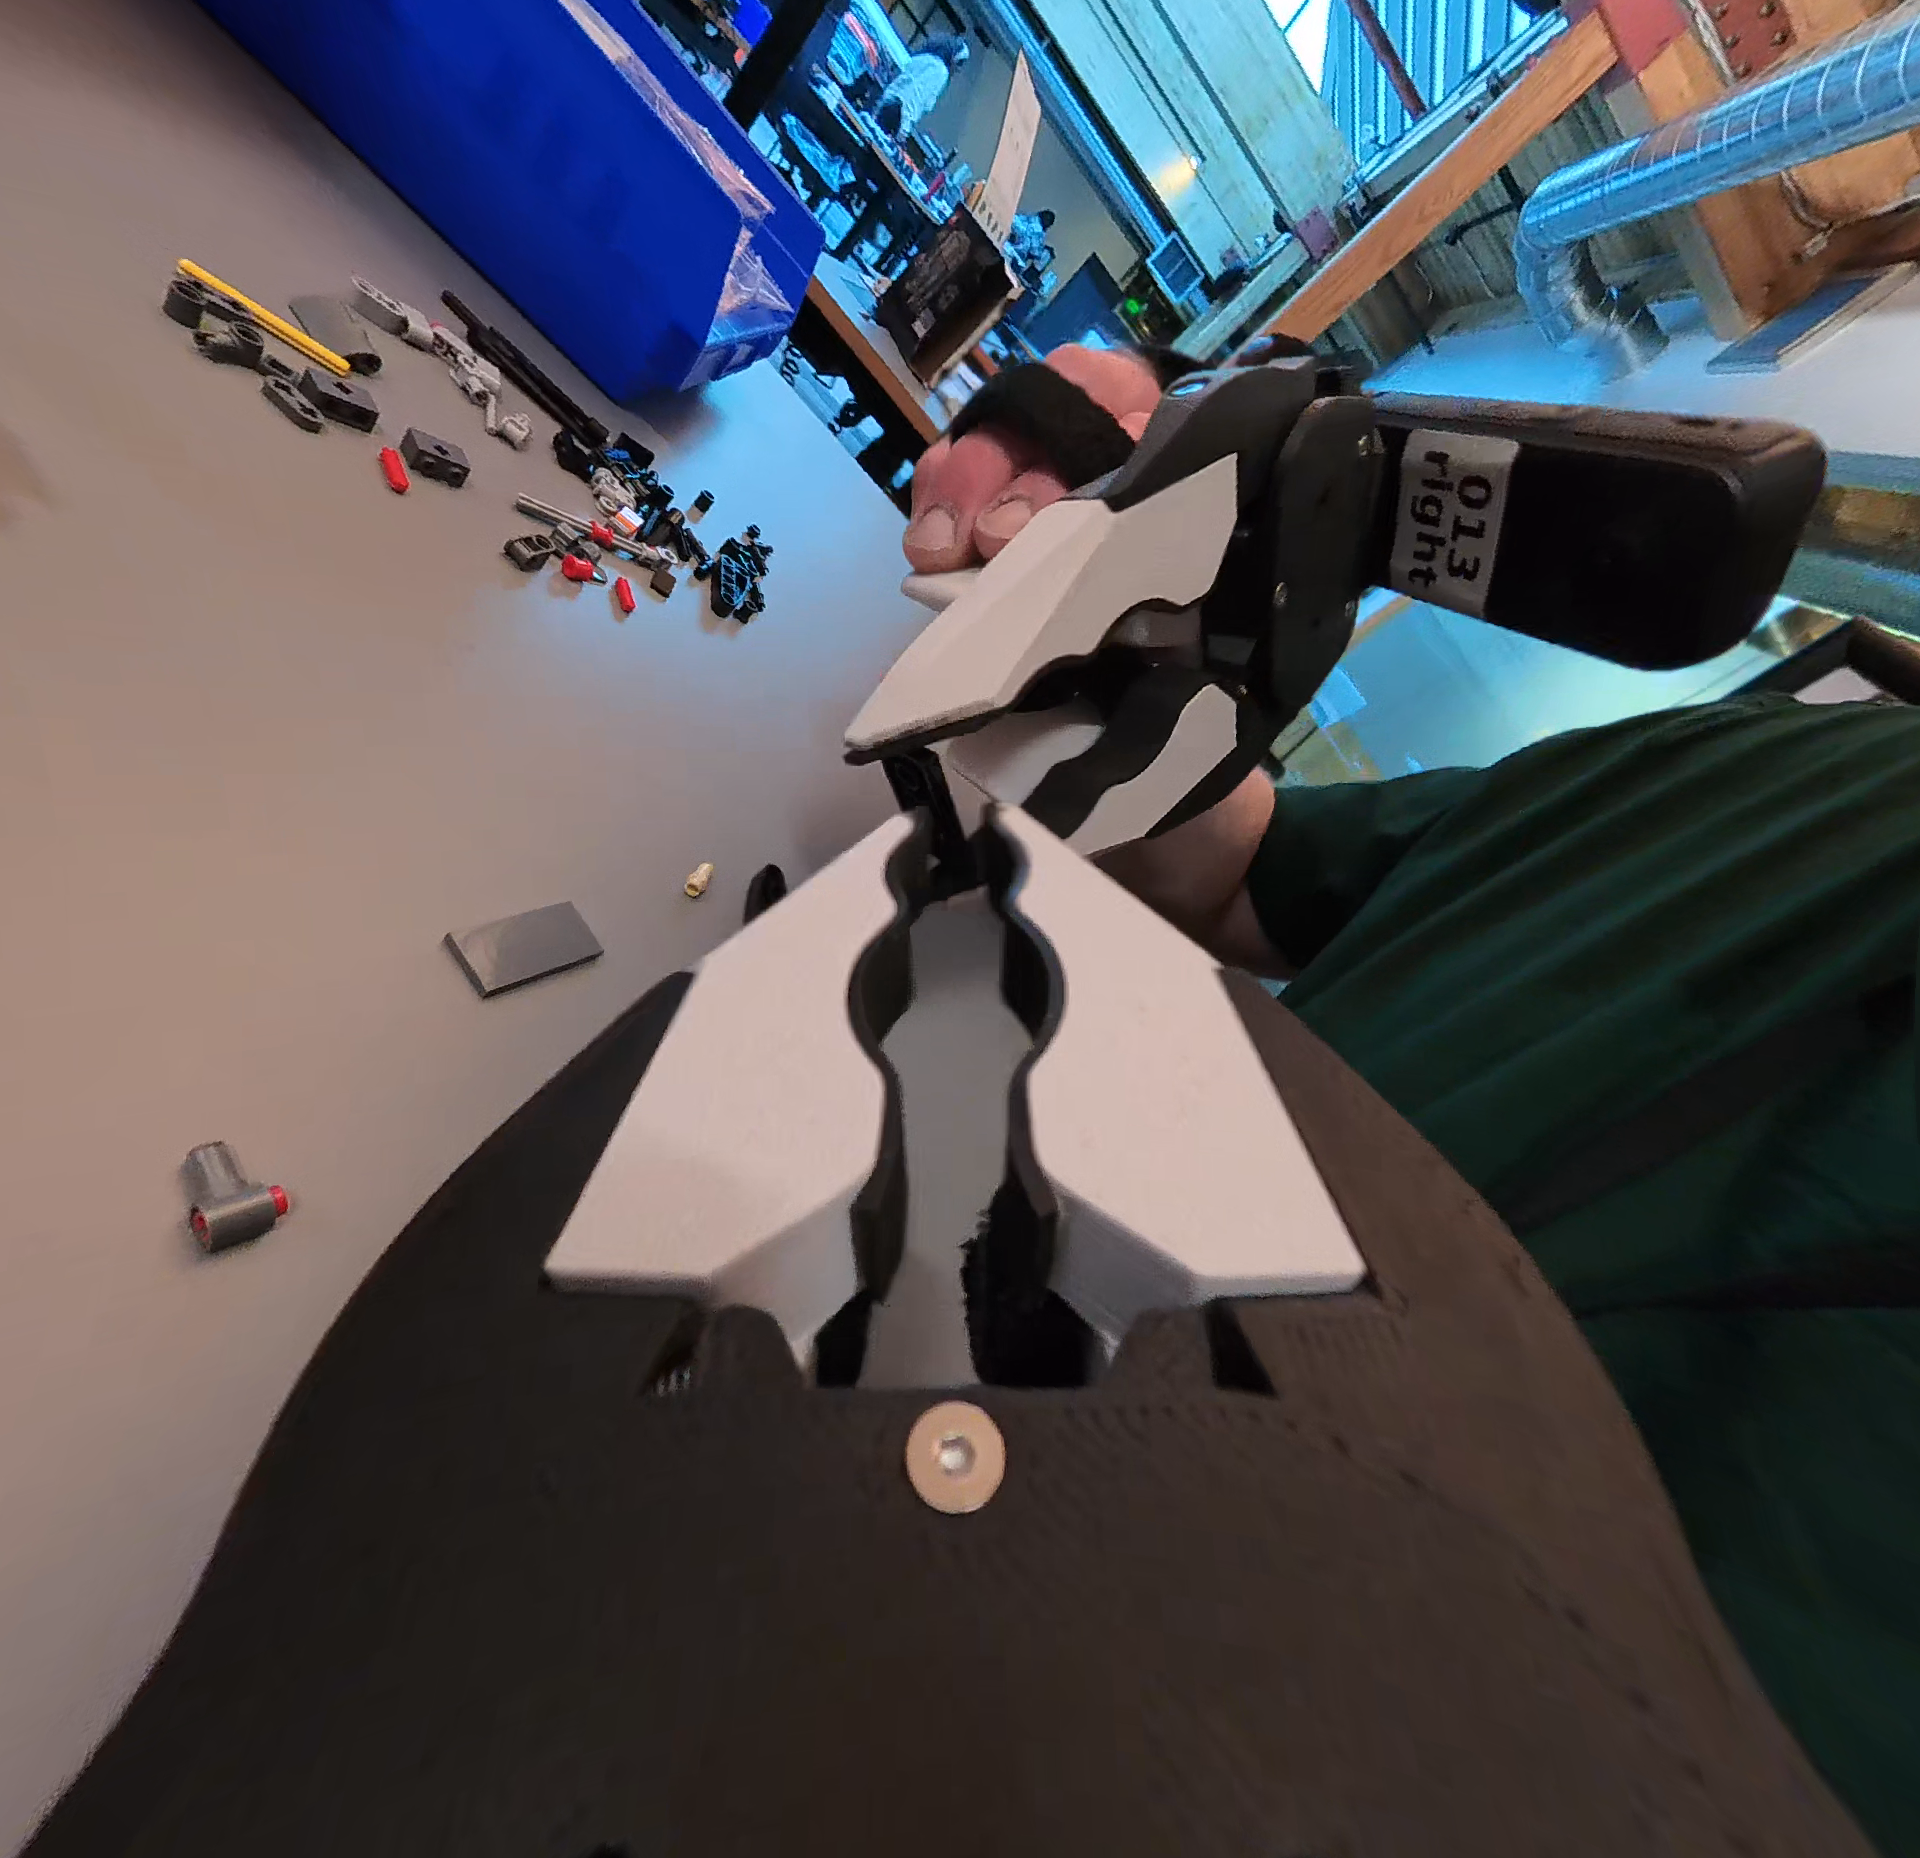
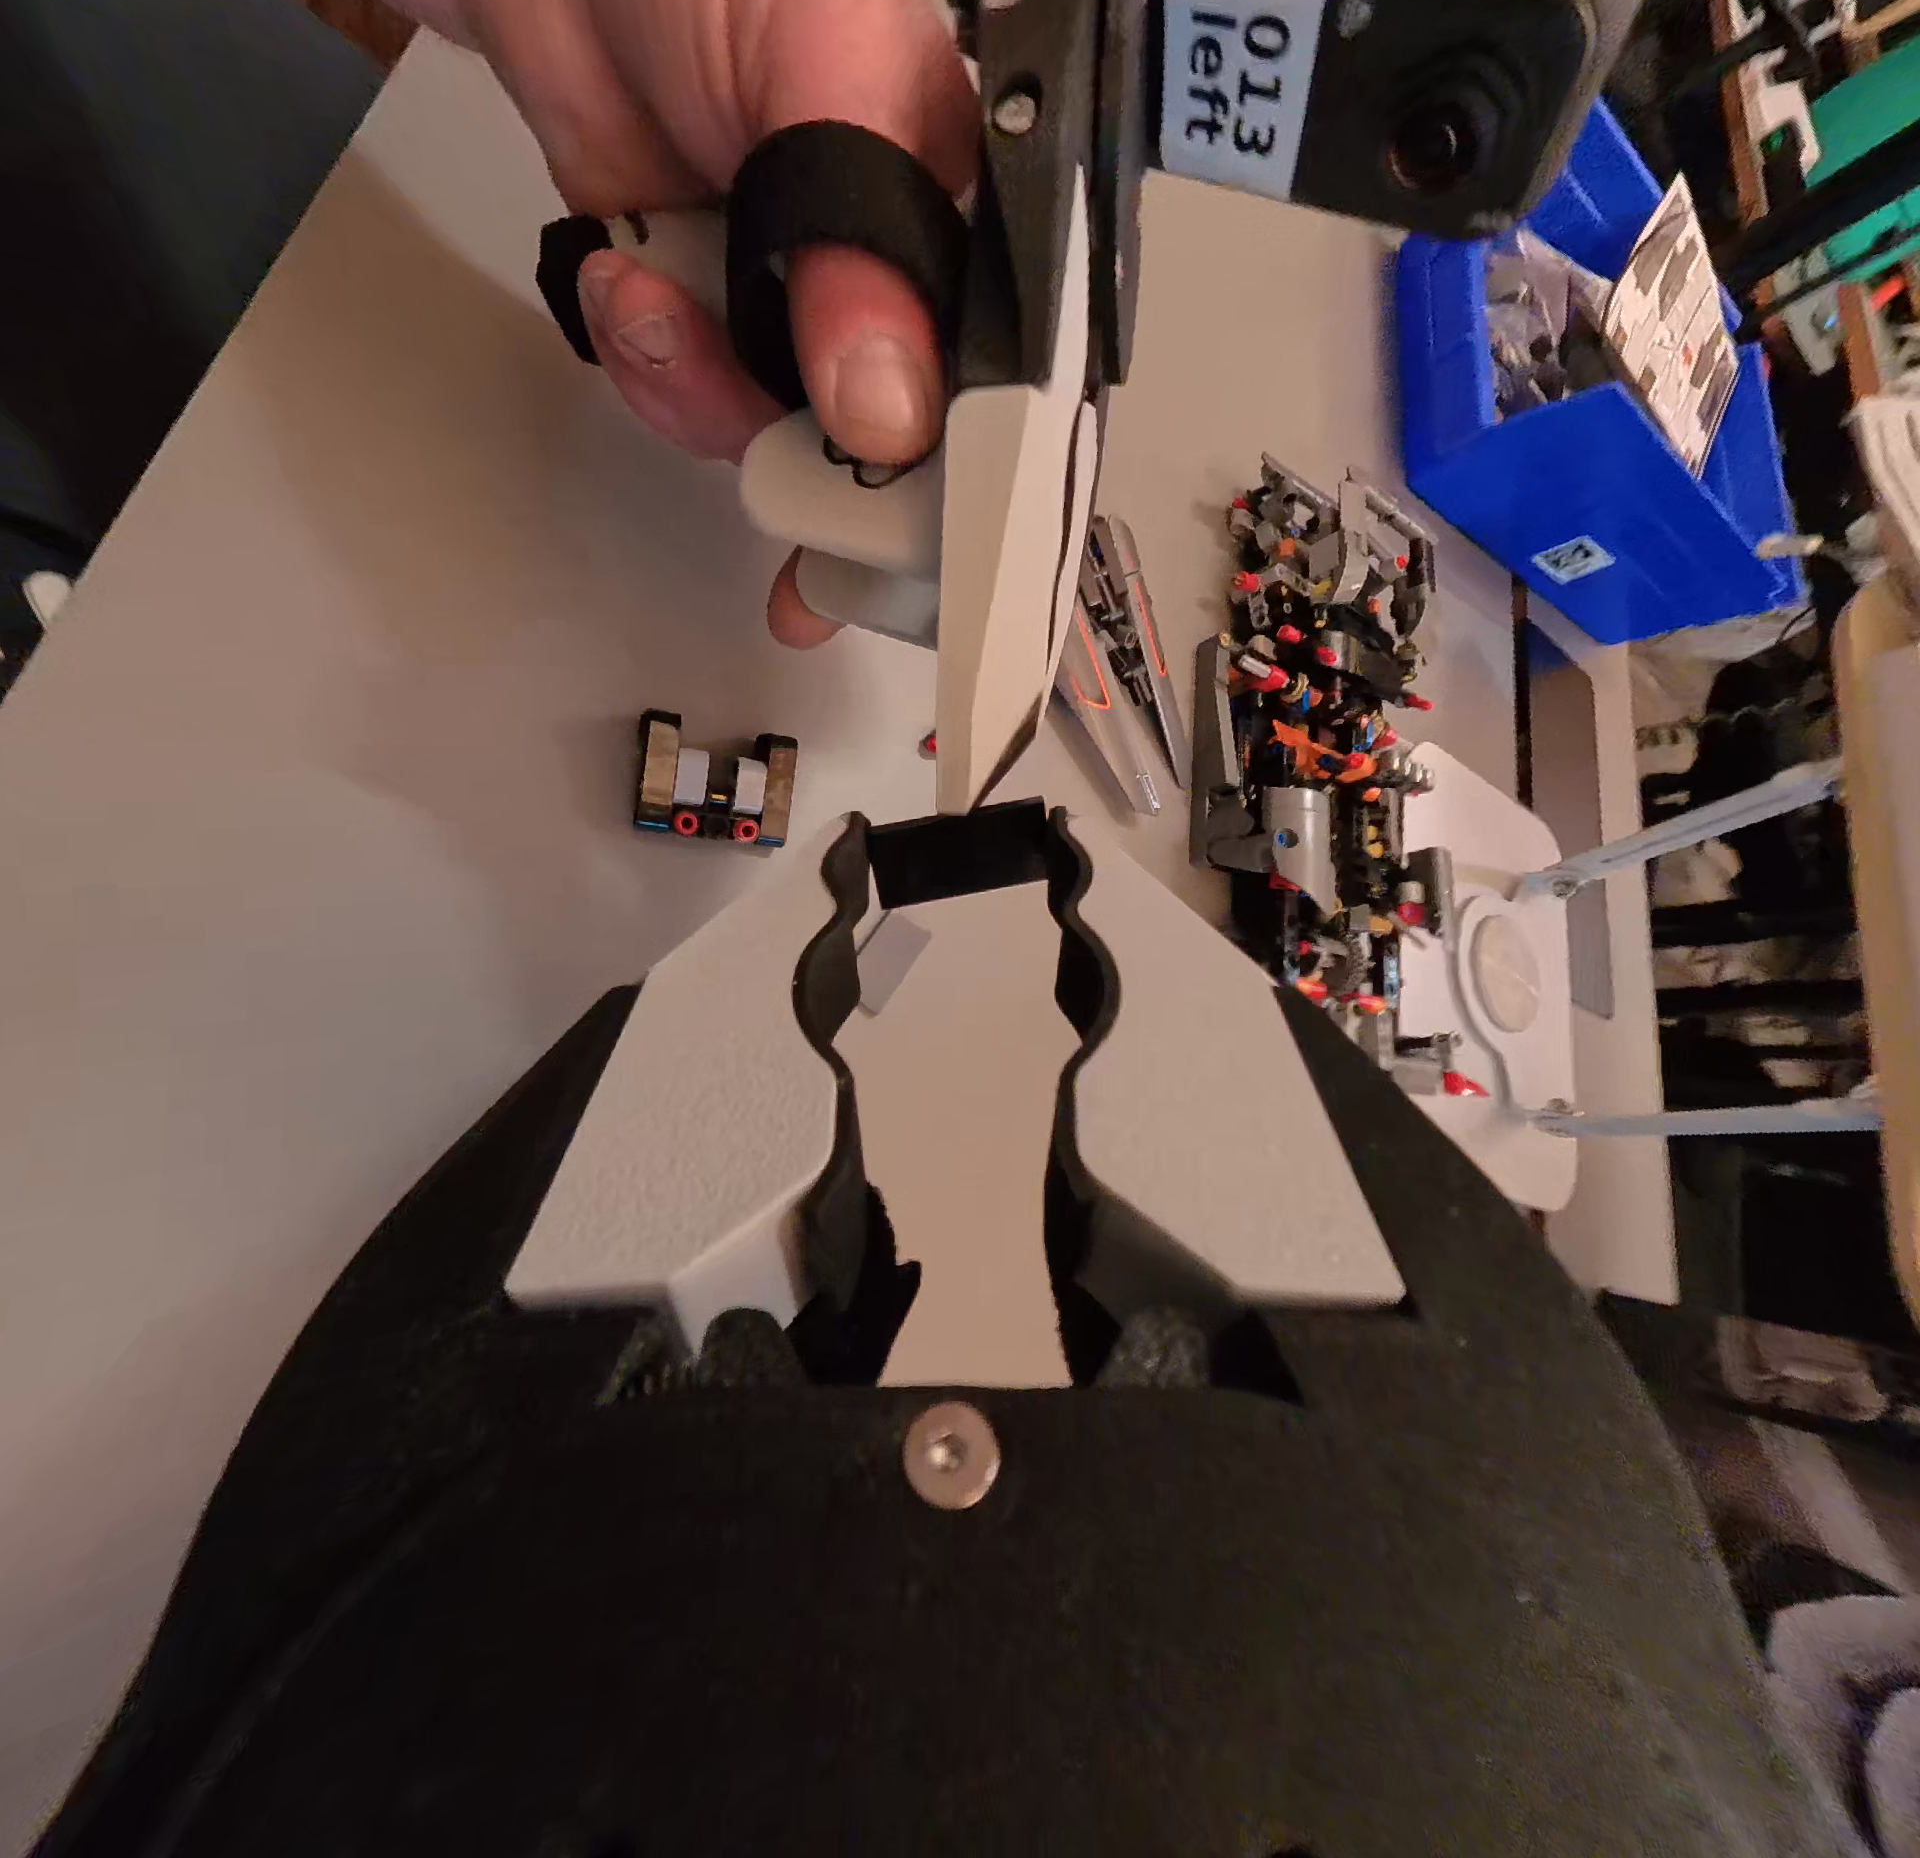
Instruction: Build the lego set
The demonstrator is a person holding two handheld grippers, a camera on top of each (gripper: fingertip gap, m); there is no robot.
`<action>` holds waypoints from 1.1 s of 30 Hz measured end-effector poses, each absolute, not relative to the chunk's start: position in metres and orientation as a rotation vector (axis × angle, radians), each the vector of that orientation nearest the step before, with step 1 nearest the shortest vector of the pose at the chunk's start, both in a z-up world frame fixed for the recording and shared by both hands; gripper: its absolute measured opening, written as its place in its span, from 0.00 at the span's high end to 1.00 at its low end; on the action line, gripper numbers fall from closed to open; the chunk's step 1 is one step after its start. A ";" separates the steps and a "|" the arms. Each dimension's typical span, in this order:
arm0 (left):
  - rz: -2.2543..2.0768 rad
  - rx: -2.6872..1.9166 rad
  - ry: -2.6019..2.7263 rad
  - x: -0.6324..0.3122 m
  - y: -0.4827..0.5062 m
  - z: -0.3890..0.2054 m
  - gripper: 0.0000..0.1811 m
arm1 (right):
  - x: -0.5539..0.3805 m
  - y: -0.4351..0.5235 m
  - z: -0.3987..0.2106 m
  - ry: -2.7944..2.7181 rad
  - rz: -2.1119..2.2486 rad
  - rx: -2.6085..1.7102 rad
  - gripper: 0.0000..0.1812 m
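I had both claws meeting in mid-air over the pale tabletop (image 2: 364, 582), at the centre of each wrist picture. My right gripper (image 2: 961, 847) was closed on a small flat black rectangular lego piece (image 2: 958, 852), clamped crosswise between its two white fingertips. My left gripper (image 1: 951, 842) was drawn narrow on the same black piece (image 1: 928, 792), pinching its lower end, so the piece bridged the two tools.

I judged this to be a hand-over or a re-grip, and the way to do it well was to keep one claw firm until the other had a square hold: ease only one side, and avoid twisting, since so thin a part could pivot or spring out.

Below, left of centre in the right wrist picture, a small black-and-grey lego sub-assembly with red round ends (image 2: 715, 788) sat alone. Farther off, right of centre, lay the long grey, black and orange partly built lego model (image 2: 1320, 748), probably where the piece belonged; approach it low and aligned. Beyond, at upper right, stood the blue plastic parts bin (image 2: 1590, 499).

In the left wrist picture, a dark grey flat tile (image 1: 523, 948) lay near at centre left, and a scatter of loose grey, black and red lego parts (image 1: 499, 437) at upper left.
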State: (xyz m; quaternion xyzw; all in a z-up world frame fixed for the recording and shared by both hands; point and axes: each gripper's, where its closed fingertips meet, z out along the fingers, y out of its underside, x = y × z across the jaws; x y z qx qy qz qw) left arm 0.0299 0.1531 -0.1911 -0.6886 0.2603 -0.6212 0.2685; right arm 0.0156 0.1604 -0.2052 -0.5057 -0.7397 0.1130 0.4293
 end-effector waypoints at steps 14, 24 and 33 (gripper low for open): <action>-0.861 -2.025 1.059 -0.003 0.137 -0.261 0.72 | 0.026 0.181 -0.280 -2.156 0.545 -1.380 0.82; -0.750 -2.031 1.148 -0.004 0.134 -0.277 0.71 | 0.023 0.188 -0.294 -2.437 0.542 -1.235 0.82; -0.670 -2.032 1.214 -0.003 0.136 -0.287 0.72 | 0.009 0.160 -0.274 -2.256 0.725 -1.398 0.82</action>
